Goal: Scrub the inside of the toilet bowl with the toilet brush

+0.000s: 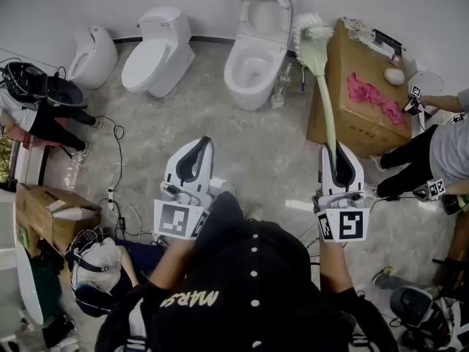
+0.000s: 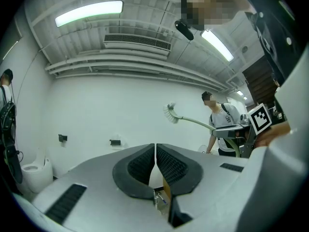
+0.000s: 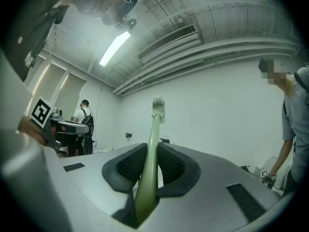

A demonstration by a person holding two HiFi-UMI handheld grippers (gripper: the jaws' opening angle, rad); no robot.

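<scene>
Closest to us, low in the head view, are our dark buttoned jacket (image 1: 253, 284) and the two marker cubes, with both grippers reaching up the frame from them. Our left gripper (image 1: 199, 149) sits at centre left with its jaws pressed together and nothing between them, which the left gripper view (image 2: 155, 150) confirms. Our right gripper (image 1: 338, 161), at centre right, is clamped on the pale green handle of the toilet brush (image 1: 327, 101). In the right gripper view (image 3: 153, 151) the handle (image 3: 153, 129) runs straight out between the ribbed pads towards the far wall. The white bristle head lies in the upper right of the head view, beside the upper left corner of a cardboard box (image 1: 359, 123), just right of the open toilet and clear of it. That open toilet bowl (image 1: 236, 75), lid raised, stands at upper centre, with a closed toilet (image 1: 157, 57) to its left. We judge this to be the carry to the bowl, with scrubbing not yet begun. The next move calls for swinging the head leftward over the rim and tipping it down into the bowl, keeping the hold firm so the slim handle does not twist.
</scene>
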